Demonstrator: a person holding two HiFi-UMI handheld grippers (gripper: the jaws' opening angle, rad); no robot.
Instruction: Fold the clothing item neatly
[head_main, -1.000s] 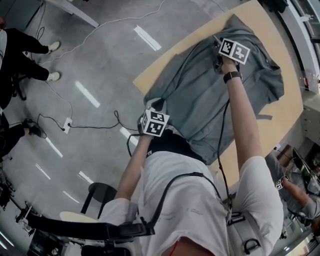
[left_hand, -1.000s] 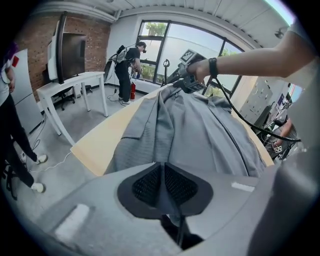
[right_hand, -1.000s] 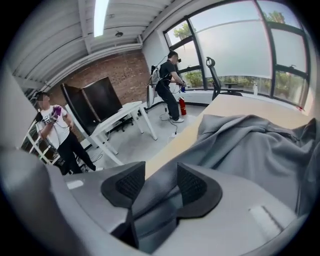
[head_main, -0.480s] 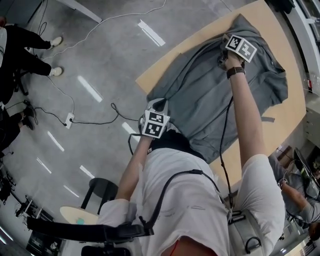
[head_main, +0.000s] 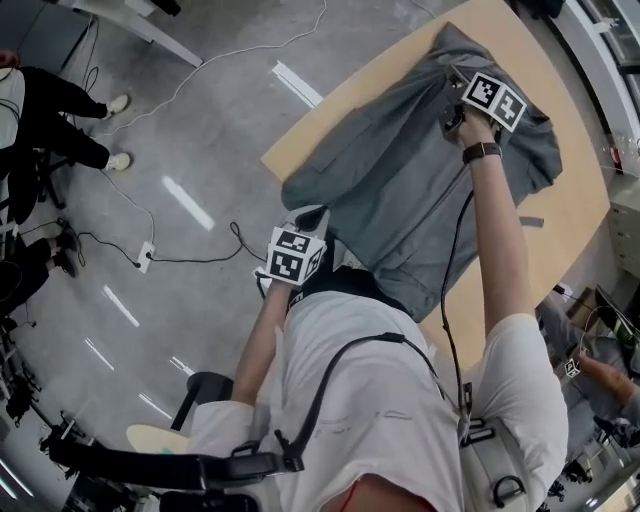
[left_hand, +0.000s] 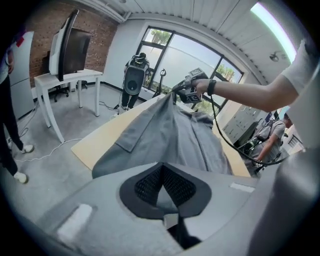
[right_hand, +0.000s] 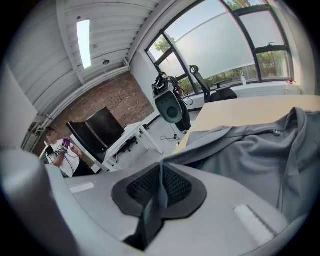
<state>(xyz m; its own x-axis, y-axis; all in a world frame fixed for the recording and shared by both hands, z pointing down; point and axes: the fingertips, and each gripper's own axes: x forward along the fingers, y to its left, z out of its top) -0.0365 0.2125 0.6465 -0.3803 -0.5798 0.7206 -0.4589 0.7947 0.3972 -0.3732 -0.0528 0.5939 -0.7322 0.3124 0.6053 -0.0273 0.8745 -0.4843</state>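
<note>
A grey button-up shirt lies stretched over the wooden table, lifted into a ridge between my two grippers. My left gripper is at the near hem by the table's edge, shut on a pinch of the shirt; grey cloth runs between its pads. My right gripper is at the far end, shut on a fold of the shirt's edge, with a strip of cloth hanging between its pads. The left gripper view shows the right gripper holding the far end raised.
A person stands on the grey floor at the left, and another sits at the right. Cables and a round stool are on the floor. A white desk and a speaker on a stand are beyond the table.
The left gripper has drawn back toward me and the right has shifted farther away. The shirt between them has pulled taut and risen, and its right side has drawn in.
</note>
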